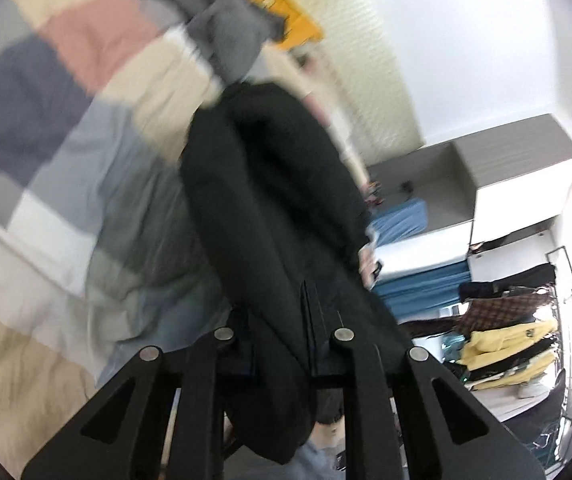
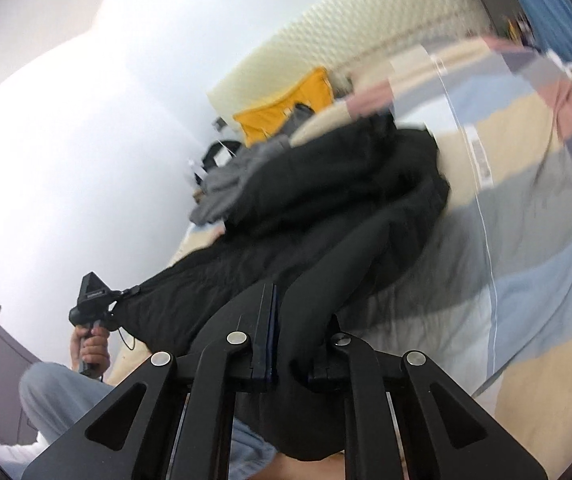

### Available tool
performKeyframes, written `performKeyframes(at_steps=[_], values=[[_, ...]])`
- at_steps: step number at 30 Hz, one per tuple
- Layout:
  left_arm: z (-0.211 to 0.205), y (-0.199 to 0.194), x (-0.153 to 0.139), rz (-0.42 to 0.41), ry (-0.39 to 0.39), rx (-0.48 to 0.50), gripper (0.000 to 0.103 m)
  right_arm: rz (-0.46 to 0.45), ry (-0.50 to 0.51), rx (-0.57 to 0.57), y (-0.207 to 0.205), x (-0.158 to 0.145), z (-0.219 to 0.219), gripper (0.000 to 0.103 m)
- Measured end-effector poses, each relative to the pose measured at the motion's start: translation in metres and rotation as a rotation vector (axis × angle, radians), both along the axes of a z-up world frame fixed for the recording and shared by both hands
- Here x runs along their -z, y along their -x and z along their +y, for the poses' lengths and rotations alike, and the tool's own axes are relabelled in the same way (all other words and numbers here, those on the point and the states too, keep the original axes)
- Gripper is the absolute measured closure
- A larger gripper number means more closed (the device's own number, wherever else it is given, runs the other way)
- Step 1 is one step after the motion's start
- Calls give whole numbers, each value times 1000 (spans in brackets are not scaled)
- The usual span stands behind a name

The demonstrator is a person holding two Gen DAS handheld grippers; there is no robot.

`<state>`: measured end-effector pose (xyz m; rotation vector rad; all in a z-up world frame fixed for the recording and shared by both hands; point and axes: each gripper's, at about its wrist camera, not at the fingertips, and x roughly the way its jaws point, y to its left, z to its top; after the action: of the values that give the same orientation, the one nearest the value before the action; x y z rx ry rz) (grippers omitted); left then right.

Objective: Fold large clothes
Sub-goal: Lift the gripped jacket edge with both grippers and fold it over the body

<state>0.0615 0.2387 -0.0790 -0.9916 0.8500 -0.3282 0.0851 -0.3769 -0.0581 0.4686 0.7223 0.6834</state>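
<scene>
A large black garment (image 1: 269,184) hangs lifted above the patchwork quilt (image 1: 45,80) of a bed. In the left wrist view my left gripper (image 1: 281,300) is shut on a fold of it, with cloth draped over one finger. My right gripper (image 2: 286,300) is shut on another edge of the black garment (image 2: 326,184), which stretches back across the quilt (image 2: 526,240). The right wrist view also shows the left gripper (image 2: 93,292) at the far left, held by a hand (image 2: 89,344), with the garment's edge stretched toward it.
A grey garment (image 1: 221,28) and a yellow one (image 1: 286,4) lie at the head of the bed by a cream headboard (image 2: 326,36). A rack of hanging clothes (image 1: 514,332) and blue bedding (image 1: 402,220) stand to the right. A leg in jeans (image 2: 57,396) shows lower left.
</scene>
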Motion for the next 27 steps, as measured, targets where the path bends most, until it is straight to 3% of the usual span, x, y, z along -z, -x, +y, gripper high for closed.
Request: performKeyframes(at_steps=[7, 16, 21, 27], values=[[20, 33, -66, -118, 15, -16, 87, -111, -100, 13, 51, -59, -33, 94], [17, 81, -123, -203, -47, 35, 87, -244, -59, -3, 100, -134, -6, 95], [22, 80, -130, -178, -67, 42, 87, -169, -35, 11, 92, -134, -1, 95], [26, 31, -112, -97, -69, 59, 87, -71, -94, 94, 42, -115, -13, 95]])
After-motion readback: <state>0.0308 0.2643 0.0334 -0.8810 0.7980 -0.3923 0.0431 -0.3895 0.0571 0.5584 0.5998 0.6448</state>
